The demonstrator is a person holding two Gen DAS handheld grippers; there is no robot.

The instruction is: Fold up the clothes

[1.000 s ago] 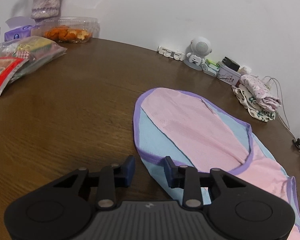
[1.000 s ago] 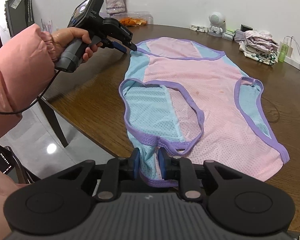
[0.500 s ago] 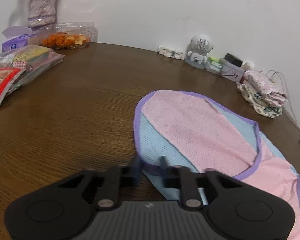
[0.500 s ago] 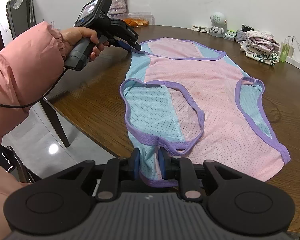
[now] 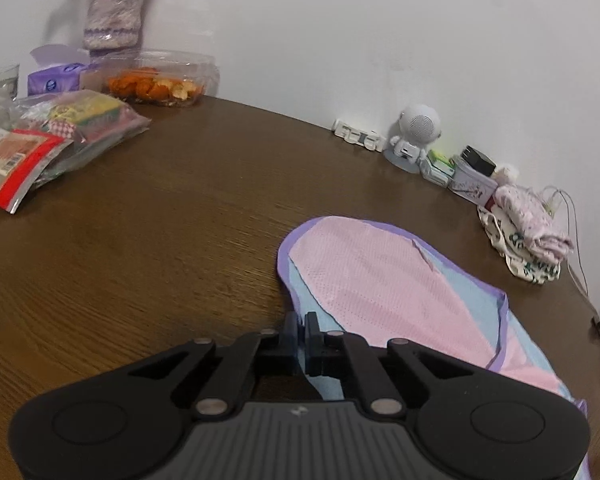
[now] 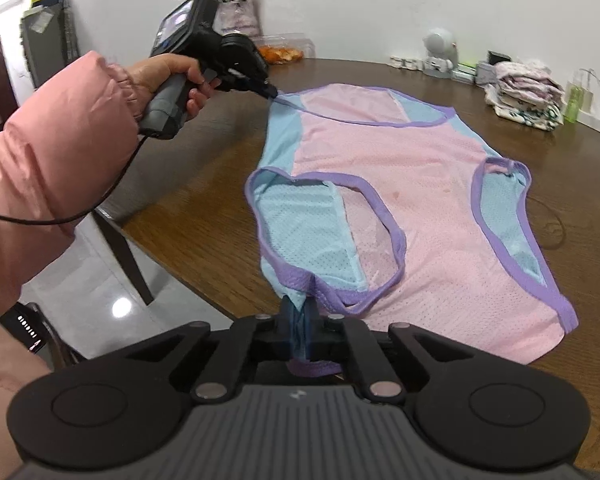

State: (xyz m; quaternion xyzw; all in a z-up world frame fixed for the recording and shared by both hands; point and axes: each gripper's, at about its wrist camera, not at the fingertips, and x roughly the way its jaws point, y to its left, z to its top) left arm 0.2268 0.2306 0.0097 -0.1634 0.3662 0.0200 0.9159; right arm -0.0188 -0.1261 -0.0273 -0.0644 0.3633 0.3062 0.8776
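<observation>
A pink and light-blue mesh vest (image 6: 412, 184) with purple trim lies spread on the brown wooden table (image 6: 204, 184). My right gripper (image 6: 300, 336) is shut on the vest's near shoulder strap at the table's front edge and lifts it slightly. My left gripper (image 5: 301, 340) is shut on the vest's blue hem corner; in the right wrist view it (image 6: 274, 92) holds that far left corner raised off the table. The vest's hem (image 5: 380, 280) stretches away in the left wrist view.
A folded pile of clothes (image 6: 524, 94) sits at the far right by a green bottle (image 6: 574, 102). A white robot figure (image 5: 414, 136), small boxes, snack bags (image 5: 60, 136), a fruit container (image 5: 156, 84) and a flower vase (image 5: 114, 16) line the table's far side.
My left gripper closed on the vest's hem corner and lifted it. My right gripper tightened on the shoulder strap and raised it a little.
</observation>
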